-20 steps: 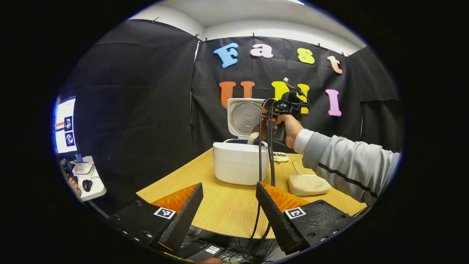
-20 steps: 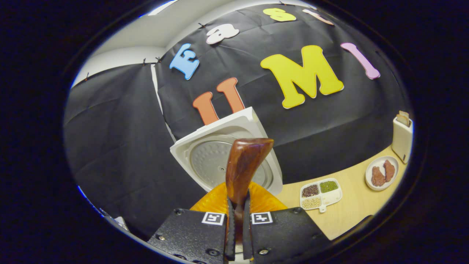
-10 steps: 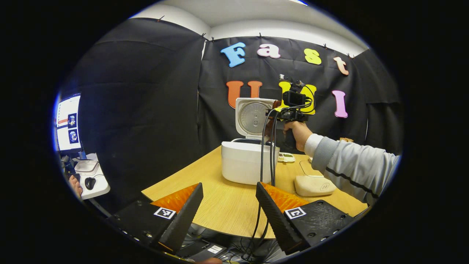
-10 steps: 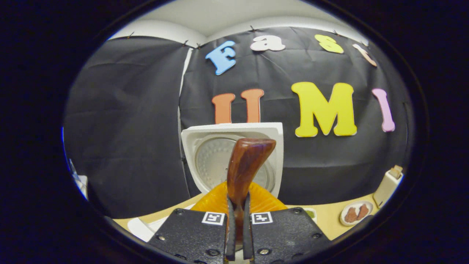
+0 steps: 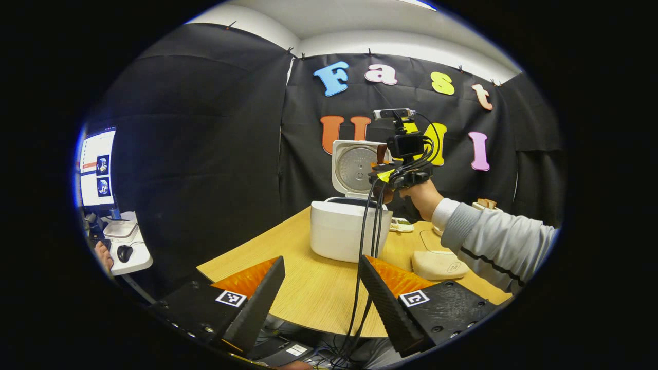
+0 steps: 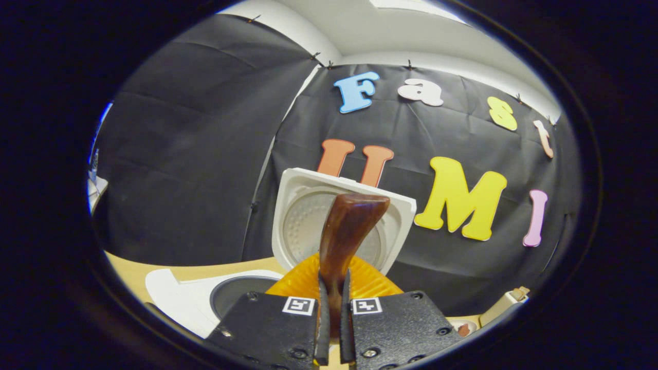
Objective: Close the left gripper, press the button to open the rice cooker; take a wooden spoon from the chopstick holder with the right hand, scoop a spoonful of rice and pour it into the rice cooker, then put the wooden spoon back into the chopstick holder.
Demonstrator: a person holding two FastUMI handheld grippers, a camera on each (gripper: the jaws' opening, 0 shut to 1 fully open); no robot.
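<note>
One rice cooker [image 5: 348, 231] stands on the wooden bench [image 5: 313, 288], its lid [image 5: 354, 167] raised upright at the back and the dark inner pot [image 6: 241, 293] exposed.

Left gripper [image 5: 321, 298]: low at the near edge of the bench, well apart from the cooker. Its two fingers [image 5: 259, 303] are spread wide with nothing between them.

Right gripper [image 6: 331, 329]: its two fingers are clenched on the handle of one wooden spoon [image 6: 347, 236]. The spoon stands up from the fingers, its broad end in front of the lid's inner plate. In the left gripper view the right gripper [image 5: 383, 172] is held in a hand [image 5: 421, 195] with a grey sleeve [image 5: 493, 244], above the right rim of the cooker, just in front of the lid; two black cables [image 5: 367, 231] hang from it past the cooker body.

Other items on the bench, right of the cooker: one pale flat scale-like block [image 5: 437, 262] and one small divided tray [image 5: 401, 224] behind it. One pale holder [image 6: 506, 303] sits at the far right edge in the right gripper view; its contents cannot be made out. One small plate [image 6: 462, 329] lies beside it.

To the far left, off the bench: one lit monitor [image 5: 97, 167] and one computer mouse [image 5: 124, 253].
</note>
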